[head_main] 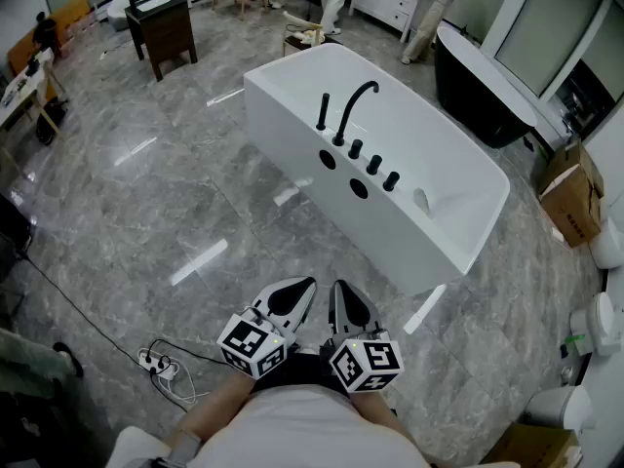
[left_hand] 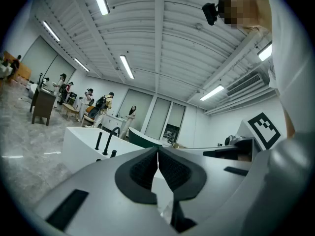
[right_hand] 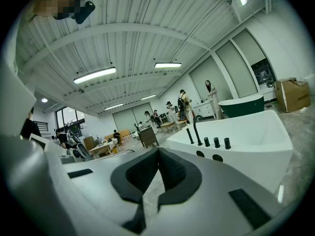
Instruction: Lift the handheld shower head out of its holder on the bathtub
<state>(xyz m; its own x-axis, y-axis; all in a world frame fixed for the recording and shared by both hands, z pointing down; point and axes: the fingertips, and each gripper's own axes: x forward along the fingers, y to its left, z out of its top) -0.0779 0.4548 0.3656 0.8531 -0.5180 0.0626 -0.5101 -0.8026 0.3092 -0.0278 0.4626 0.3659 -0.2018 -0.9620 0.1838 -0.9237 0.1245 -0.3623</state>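
Left hand-held gripper (left_hand: 157, 152) and right hand-held gripper (right_hand: 157, 150) closed, empty; shower head (head_main: 323, 111) small, holder indistinct.

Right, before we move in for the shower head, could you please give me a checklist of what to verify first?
1. The handheld shower head stands upright in its holder on the white bathtub: ok.
2. The left gripper is open for a grasp: not ok, shut and empty.
3. The right gripper is open: not ok, shut and empty.
4. Grippers within reach of the shower head: not ok, both are close to the person, with floor between them and the tub.
5. The arched spout stands apart from the shower head: ok, a gap shows.
6. Hose free to follow: cannot tell, none visible.
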